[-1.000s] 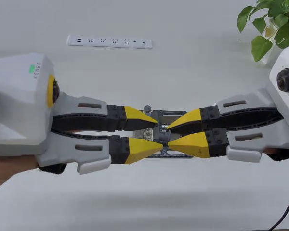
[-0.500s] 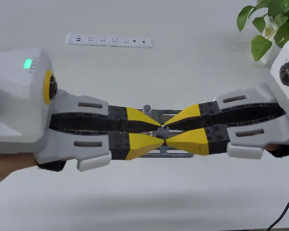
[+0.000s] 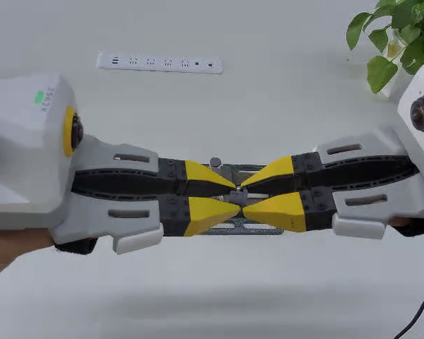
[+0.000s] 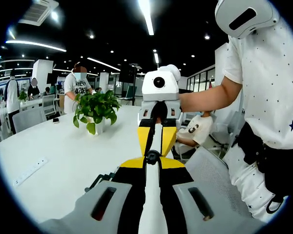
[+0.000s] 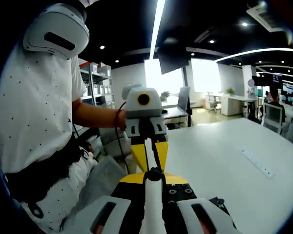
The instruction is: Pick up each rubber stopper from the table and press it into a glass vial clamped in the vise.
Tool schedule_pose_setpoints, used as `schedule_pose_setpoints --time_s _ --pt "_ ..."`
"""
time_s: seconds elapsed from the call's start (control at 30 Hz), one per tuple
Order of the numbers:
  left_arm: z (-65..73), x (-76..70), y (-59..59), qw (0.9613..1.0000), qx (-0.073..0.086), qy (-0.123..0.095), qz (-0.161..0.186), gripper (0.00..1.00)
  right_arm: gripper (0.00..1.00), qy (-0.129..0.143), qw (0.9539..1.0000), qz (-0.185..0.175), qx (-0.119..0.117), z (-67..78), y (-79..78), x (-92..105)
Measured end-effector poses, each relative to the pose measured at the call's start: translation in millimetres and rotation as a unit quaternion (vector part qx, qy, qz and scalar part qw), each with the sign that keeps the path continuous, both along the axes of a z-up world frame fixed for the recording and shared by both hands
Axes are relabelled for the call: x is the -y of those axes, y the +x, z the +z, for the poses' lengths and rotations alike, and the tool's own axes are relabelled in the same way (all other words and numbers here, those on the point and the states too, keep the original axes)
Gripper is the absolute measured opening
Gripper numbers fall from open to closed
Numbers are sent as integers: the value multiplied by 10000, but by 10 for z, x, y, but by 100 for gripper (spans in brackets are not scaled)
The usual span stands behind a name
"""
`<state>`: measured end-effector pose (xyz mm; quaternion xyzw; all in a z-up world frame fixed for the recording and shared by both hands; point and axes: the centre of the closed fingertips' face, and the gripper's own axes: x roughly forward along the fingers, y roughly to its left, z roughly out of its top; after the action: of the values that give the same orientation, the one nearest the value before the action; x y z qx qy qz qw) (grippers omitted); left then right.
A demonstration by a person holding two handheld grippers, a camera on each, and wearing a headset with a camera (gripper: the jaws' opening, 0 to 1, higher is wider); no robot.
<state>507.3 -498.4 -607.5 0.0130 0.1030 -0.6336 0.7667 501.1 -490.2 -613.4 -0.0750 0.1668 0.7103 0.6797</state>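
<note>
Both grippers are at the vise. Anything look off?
Nothing spilled or broken. One oddity: the left gripper and right gripper meet tip to tip over the vise, both sets of jaws shut on one small round piece.

- White flat table (image 3: pixel 268 296): bears everything listed below.
- Grey metal vise (image 3: pixel 232 169): mid-table.
- Small dark round rubber stopper (image 3: pixel 237 197): over the vise, between the two sets of tips.
- Left gripper (image 3: pixel 236 197): reaches in from the left, tips over the vise, closed on the stopper.
- Right gripper (image 3: pixel 243 198): reaches in from the right, tip to tip with the left gripper, closed on the same stopper.
- White long plastic power strip (image 3: pixel 160 62): far left, well apart from the vise.
- Green leafy potted plant (image 3: pixel 399 35): far right corner.
- Thin black cable (image 3: pixel 418 316): near right corner.
</note>
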Motion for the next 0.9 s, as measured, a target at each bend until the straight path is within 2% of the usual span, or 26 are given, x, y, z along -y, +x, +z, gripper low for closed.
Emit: schedule_pose_setpoints --time_s 0.43,0.67,0.9 --pt "33 -19 23 9999 -22 -113 123 5 7 97 9999 -120 45 62 26 -14" --pt "60 -30 32 9996 -68 -225 179 5 9 93 9999 -145 7 52 37 -2" --pt "63 -32 37 9995 -51 -236 190 5 7 91 9998 -156 45 54 30 -9"
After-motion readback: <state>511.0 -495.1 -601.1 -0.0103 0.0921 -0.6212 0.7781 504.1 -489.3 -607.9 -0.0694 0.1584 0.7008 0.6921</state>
